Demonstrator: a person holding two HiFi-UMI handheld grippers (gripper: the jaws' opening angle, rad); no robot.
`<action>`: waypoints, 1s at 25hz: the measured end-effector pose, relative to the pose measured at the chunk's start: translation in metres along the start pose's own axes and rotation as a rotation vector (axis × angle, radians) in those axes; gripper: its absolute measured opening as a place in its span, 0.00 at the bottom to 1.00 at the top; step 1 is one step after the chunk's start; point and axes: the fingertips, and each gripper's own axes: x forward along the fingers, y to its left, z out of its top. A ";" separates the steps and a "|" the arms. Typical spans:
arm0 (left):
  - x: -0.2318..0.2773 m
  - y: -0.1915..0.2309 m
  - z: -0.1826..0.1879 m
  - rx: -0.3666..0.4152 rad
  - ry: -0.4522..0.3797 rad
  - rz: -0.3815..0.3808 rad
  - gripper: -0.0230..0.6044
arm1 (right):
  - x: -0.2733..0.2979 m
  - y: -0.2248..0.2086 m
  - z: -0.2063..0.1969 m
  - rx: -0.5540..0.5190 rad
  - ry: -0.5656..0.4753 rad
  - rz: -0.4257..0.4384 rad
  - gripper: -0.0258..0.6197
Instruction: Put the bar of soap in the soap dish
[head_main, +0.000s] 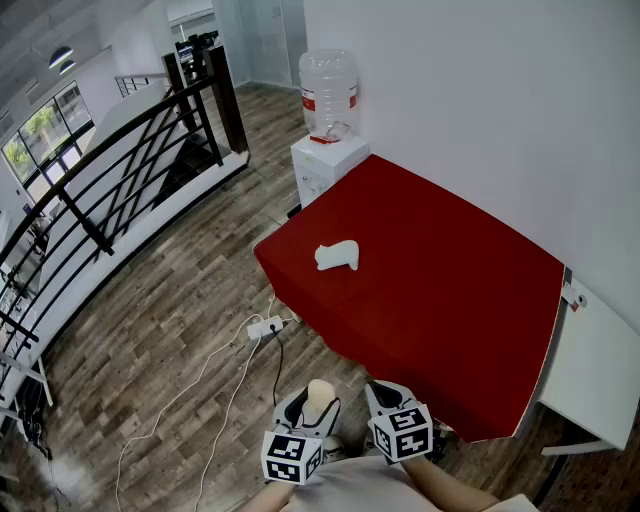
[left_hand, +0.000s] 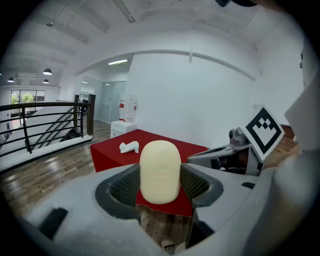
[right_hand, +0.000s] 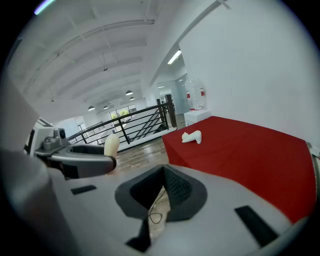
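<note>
A cream oval bar of soap (left_hand: 160, 171) stands upright between the pads of my left gripper (left_hand: 160, 187), which is shut on it. In the head view the soap (head_main: 319, 393) pokes up from the left gripper (head_main: 308, 408) at the bottom edge, in front of the red table (head_main: 450, 300). A small white soap dish (head_main: 337, 255) lies near the table's left corner, well beyond both grippers; it shows as well in the left gripper view (left_hand: 129, 146) and the right gripper view (right_hand: 191, 136). My right gripper (head_main: 388, 398) hangs beside the left one, its jaws (right_hand: 162, 192) together with nothing between them.
A water dispenser with a bottle (head_main: 328, 95) stands at the table's far corner against the white wall. A black railing (head_main: 120, 180) runs along the left. A power strip with cables (head_main: 265, 326) lies on the wooden floor by the table. A white desk (head_main: 600, 370) adjoins the right.
</note>
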 end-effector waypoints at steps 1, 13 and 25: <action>-0.002 0.001 -0.001 0.002 -0.002 -0.002 0.44 | 0.000 0.003 0.000 -0.001 -0.004 -0.002 0.04; 0.025 0.041 0.011 0.005 -0.001 -0.006 0.44 | 0.044 -0.004 0.025 0.014 -0.014 -0.006 0.04; 0.141 0.116 0.083 -0.020 -0.014 0.060 0.44 | 0.149 -0.081 0.118 -0.021 -0.014 0.028 0.04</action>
